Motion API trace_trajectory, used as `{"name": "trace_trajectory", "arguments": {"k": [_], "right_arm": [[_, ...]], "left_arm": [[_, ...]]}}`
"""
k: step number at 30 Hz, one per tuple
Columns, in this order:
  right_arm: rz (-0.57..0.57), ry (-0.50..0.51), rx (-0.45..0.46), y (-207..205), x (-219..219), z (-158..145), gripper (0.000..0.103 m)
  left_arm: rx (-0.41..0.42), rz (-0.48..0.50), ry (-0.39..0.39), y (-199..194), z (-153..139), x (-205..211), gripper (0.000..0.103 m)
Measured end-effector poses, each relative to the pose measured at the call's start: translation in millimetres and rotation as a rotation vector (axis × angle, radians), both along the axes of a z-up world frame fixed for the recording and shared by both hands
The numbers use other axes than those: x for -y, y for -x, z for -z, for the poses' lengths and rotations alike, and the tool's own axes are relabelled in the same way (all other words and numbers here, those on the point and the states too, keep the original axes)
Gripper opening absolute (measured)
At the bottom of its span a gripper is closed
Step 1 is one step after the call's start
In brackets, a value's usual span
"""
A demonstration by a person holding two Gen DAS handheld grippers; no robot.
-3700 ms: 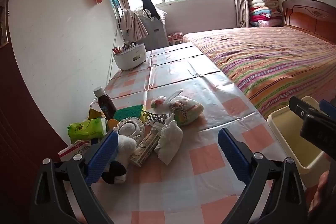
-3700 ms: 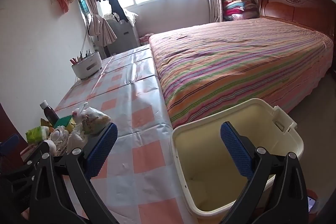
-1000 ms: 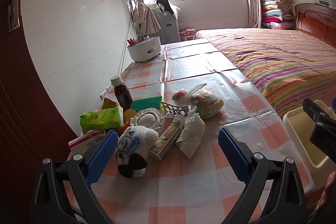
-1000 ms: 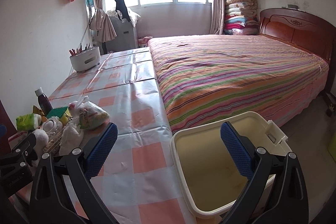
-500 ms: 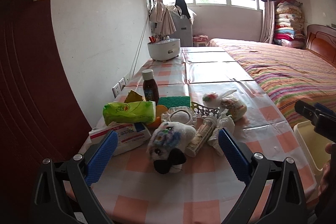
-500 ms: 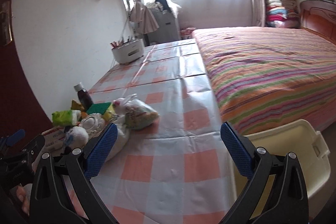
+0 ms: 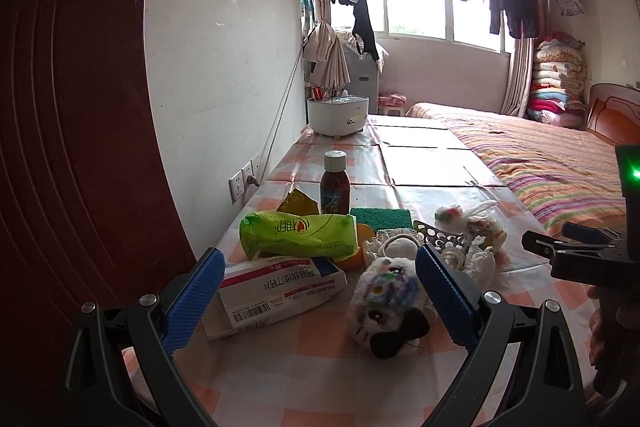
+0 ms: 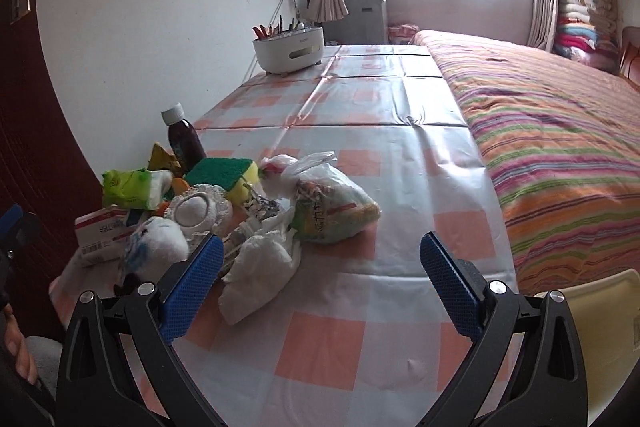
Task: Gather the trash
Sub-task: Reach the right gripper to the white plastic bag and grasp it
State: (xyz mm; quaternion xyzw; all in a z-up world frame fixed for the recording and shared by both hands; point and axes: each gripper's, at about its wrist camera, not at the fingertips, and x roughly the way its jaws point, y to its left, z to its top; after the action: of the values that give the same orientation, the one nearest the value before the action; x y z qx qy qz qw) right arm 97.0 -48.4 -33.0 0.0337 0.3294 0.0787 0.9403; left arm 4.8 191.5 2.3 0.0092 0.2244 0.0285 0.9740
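Now approach step, nothing picked yet. Left hand-held gripper (image 7: 316, 291) wide open, empty, medicine box (image 7: 280, 291) and plush toy (image 7: 386, 301) just ahead. Right hand-held gripper (image 8: 320, 281) also wide open, empty; crumpled tissue (image 8: 260, 267) by its left finger, tied plastic bag (image 8: 332, 203) beyond. Bin (image 8: 600, 311) at right, past worktop (image 8: 360, 307) edge. Next: choose real trash, close on tissue. Free room right of pile.

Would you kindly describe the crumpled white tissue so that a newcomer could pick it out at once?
On the checked table beside the striped bed, find the clutter at the near end. The crumpled white tissue lies at the pile's near edge, just before the knotted plastic bag. Unlike its neighbours, it is plain white, soft and unprinted.
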Motion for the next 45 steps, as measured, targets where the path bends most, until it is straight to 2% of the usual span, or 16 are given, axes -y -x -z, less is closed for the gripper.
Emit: {"name": "trace_trajectory", "arguments": {"k": [6,11,18,28,37,41,45], "right_arm": [[0.032,0.017,-0.017,-2.3,7.7,6.1,0.097],[0.075,0.047,0.042,19.4,21.3,-4.1,0.097],[0.129,0.025,0.076,46.1,49.6,-9.7,0.097],[0.184,-0.027,0.087,60.7,77.8,-12.7,0.097],[0.166,-0.019,0.088,54.1,71.0,-12.0,0.097],[0.1,0.023,0.081,25.7,50.4,-13.1,0.097],[0.03,0.076,0.062,-9.3,27.8,-7.3,0.097]], "left_arm": [[-0.06,0.037,-0.002,-14.1,10.6,9.0,0.093],[-0.094,0.086,-0.021,-22.9,10.0,35.6,0.093],[-0.068,0.141,-0.068,-24.8,-0.7,79.7,0.094],[-0.042,0.205,-0.102,-21.2,-8.7,121.8,0.094],[-0.043,0.178,-0.117,-26.0,-4.3,114.0,0.094],[-0.036,0.119,-0.109,-31.5,-4.3,85.0,0.094],[-0.036,0.058,-0.065,-37.7,-6.5,51.6,0.093]]}}
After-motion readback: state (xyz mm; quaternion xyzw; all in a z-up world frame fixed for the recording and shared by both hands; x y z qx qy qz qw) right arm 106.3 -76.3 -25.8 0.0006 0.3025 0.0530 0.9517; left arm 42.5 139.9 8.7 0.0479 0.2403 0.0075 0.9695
